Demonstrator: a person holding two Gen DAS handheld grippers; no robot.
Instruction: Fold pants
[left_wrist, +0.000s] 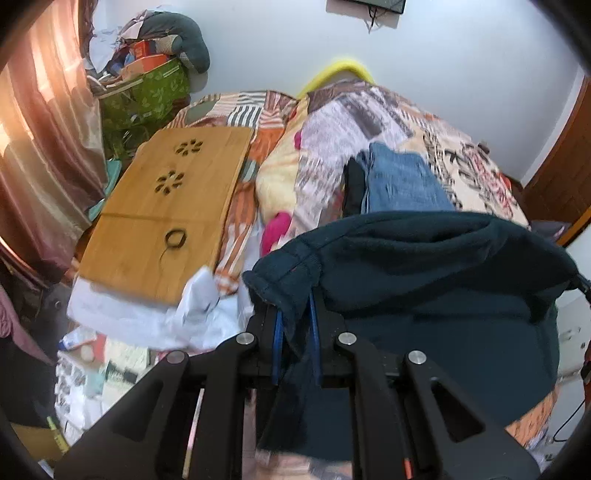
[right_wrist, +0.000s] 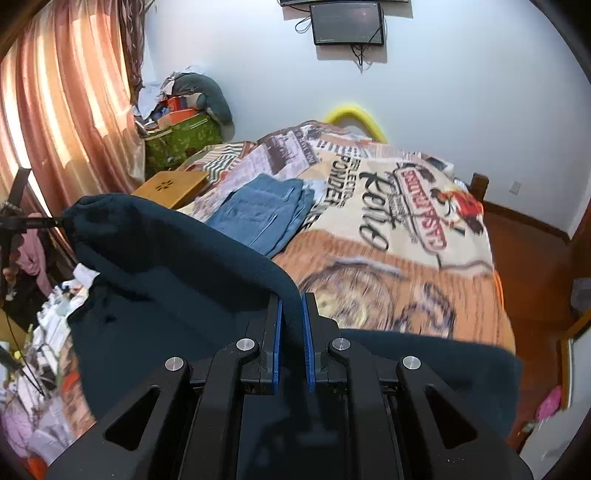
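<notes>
Both my claws are clamped on the dark teal pants (left_wrist: 424, 266): left claw (left_wrist: 295, 314) bites a bunched hem corner, right claw (right_wrist: 291, 314) a thin edge. The pants hang spread between them, centre frame, over the bed (right_wrist: 406, 280). Risks: the thin edge could slip out, or the sagging middle could crease or snag the folded jeans (right_wrist: 266, 214), upper centre.

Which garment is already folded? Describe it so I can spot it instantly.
On the bed, atop the printed blanket, lies a flat stack of folded blue jeans, beyond the dark teal pants both grippers hold up. It is the only light denim item, lying untouched.
</notes>
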